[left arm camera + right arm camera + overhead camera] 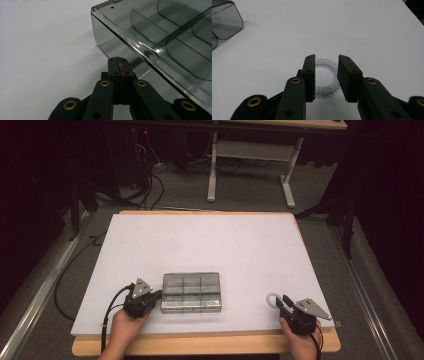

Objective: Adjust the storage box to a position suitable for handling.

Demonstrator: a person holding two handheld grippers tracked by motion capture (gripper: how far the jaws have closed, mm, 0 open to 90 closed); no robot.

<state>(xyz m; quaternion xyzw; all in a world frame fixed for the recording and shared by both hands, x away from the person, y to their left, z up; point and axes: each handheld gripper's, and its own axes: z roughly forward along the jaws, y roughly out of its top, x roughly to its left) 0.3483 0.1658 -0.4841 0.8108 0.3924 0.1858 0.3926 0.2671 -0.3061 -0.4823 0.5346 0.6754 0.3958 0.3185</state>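
Nearest the camera, the left gripper (119,65), jaws pressed together on nothing, sat just beside the clear compartment box (191,292). Farther right, the right gripper (326,75) stood with jaws apart around a coiled hair tie (326,76) on the white table (210,245).

My left gripper (159,296) sits closed tight against the near left corner of the clear compartment box (191,292), whose wall blocks any way rightward. The white board (210,245) beyond the box lies open to its far edge, and so does the stretch between box and my right gripper (281,303). There only the spiral hair tie (326,75) lies between my parted jaws.
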